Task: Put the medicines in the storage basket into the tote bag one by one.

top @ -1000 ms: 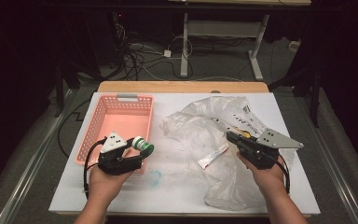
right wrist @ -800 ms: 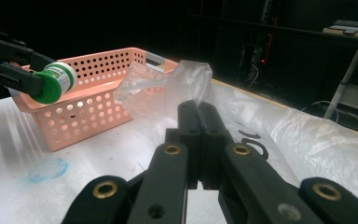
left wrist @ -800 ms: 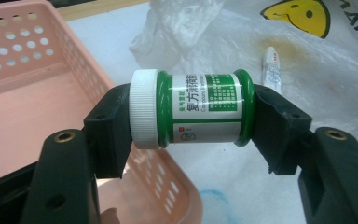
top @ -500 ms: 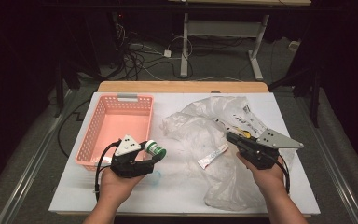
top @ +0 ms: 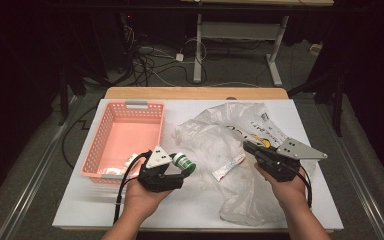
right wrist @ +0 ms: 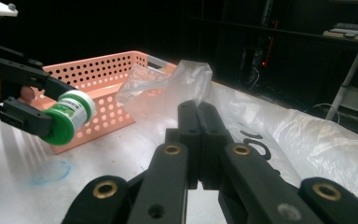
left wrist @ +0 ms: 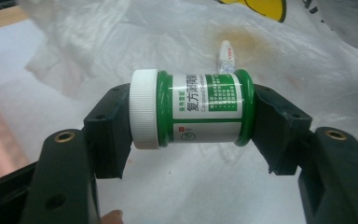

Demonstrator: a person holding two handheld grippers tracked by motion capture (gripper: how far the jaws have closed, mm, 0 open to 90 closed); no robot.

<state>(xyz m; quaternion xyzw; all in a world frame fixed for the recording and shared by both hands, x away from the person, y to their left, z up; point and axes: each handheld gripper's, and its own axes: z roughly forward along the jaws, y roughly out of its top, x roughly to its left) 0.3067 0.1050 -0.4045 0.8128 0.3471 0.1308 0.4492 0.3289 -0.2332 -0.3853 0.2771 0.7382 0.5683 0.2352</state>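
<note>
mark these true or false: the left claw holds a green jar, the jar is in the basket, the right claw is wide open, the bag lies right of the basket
1. The left claw holds a green jar. True; the jaws press on its cap and its base.
2. The jar sits in the basket. False; it is held above the table, between the basket and the bag.
3. The right claw is wide open. False; its jaws are shut on a fold of the bag.
4. In the high view the bag lies right of the basket. True.
5. The jar's cap is red. False; it is white.
</note>
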